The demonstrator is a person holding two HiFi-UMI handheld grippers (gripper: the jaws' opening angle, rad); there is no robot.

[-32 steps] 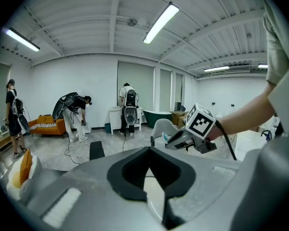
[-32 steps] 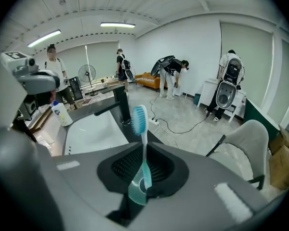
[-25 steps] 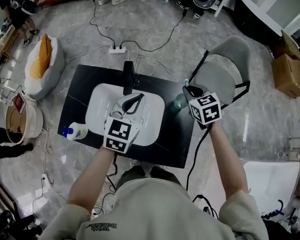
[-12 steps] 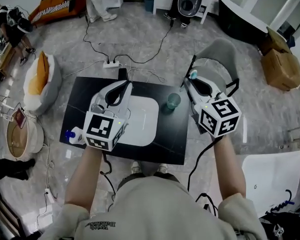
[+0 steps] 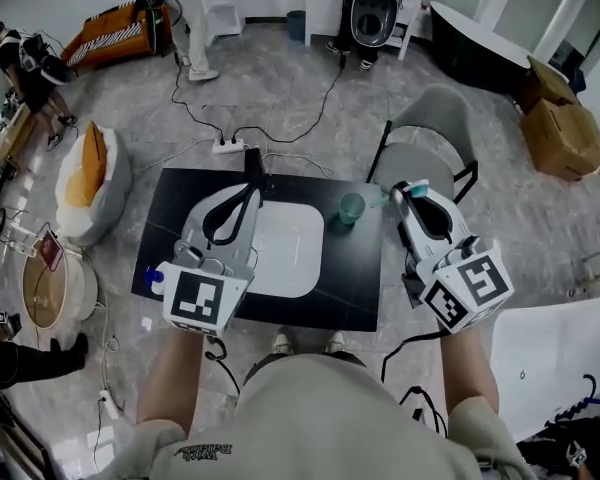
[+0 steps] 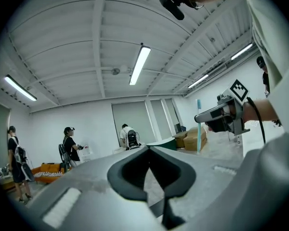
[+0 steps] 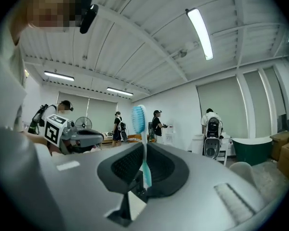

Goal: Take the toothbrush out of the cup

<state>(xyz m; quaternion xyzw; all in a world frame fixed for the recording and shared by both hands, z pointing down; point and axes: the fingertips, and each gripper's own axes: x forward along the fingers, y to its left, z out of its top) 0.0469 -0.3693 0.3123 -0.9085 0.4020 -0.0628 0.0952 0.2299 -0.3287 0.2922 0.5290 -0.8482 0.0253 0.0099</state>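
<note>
My right gripper (image 5: 404, 193) is shut on a light-blue toothbrush (image 5: 382, 198), which hangs in the air just right of the green cup (image 5: 352, 208) and clear of it. In the right gripper view the toothbrush (image 7: 144, 162) stands upright between the jaws of that gripper (image 7: 143, 189), bristle head on top. The cup stands on the black table (image 5: 170, 238), with nothing sticking out above its rim. The left gripper (image 5: 250, 184) hovers over the white basin (image 5: 290, 258), jaws together with nothing in them. Seen from the left gripper (image 6: 148, 149), the right gripper (image 6: 198, 115) carries the toothbrush (image 6: 198, 129).
A black faucet (image 5: 253, 166) stands at the basin's far edge, and a blue-capped bottle (image 5: 155, 276) lies at the table's left. A grey chair (image 5: 425, 143) is behind the right gripper. Cables and a power strip (image 5: 230, 146) lie on the floor, with people standing further back.
The right gripper has risen and drawn back to the right, lifting the toothbrush out of the cup. The left gripper has also risen and moved left, off the basin's middle.
</note>
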